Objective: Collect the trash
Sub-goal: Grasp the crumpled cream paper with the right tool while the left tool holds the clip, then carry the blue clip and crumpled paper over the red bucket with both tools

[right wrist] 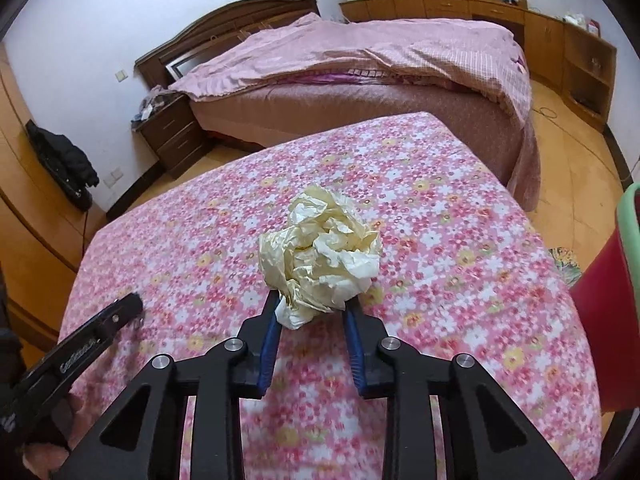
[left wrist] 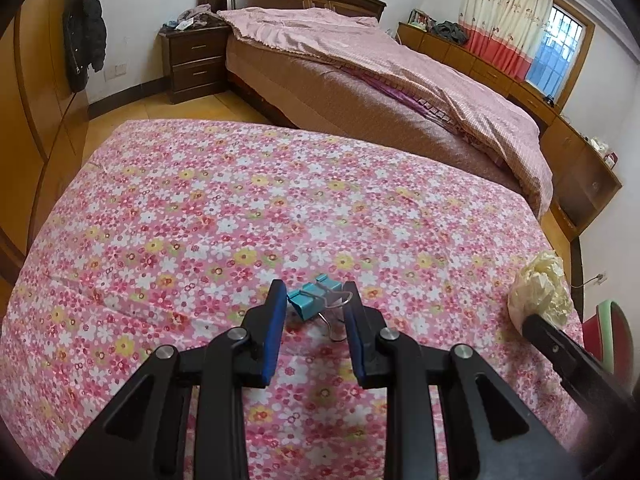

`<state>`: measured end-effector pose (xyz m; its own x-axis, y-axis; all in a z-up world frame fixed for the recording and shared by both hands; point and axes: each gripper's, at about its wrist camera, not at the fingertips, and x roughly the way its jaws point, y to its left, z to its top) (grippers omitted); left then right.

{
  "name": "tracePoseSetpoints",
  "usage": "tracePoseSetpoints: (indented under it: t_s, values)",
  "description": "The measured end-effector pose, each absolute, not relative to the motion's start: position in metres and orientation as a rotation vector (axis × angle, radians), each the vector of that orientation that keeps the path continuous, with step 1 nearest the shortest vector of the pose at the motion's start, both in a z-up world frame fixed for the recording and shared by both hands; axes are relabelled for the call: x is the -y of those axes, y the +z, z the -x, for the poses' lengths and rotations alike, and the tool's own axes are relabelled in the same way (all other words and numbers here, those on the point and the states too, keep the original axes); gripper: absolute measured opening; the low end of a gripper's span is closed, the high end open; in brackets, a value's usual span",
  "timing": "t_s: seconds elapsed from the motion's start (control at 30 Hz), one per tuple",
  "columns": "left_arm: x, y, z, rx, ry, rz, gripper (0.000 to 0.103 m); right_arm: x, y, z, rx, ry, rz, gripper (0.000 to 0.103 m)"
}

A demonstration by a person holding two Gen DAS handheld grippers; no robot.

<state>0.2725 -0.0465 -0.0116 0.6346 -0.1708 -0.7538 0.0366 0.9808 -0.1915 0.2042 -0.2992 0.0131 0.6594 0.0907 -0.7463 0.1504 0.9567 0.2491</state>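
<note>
My right gripper [right wrist: 310, 306] pinches the paper wad [right wrist: 320, 256] on the floral cloth [right wrist: 460, 280]; grasp step in hand. Left gripper [left wrist: 316, 300] pinches a blue clip [left wrist: 316, 298]. Next I judge: lift the wad, find a bin; none shows beyond.

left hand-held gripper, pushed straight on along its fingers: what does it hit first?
Probably nothing new: the teal binder clip already sits between the left hand-held gripper fingers. Just past it lies the floral tablecloth. Depth is unclear.
</note>
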Motion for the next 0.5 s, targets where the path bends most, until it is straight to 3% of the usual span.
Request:
tracePoseSetpoints:
  t_s: [0.5]
  values:
    - [0.071,0.023,-0.236,-0.823,-0.213,0.125,0.028,0.318,0.045,-0.128,-0.78,-0.033,-0.317,0.027]
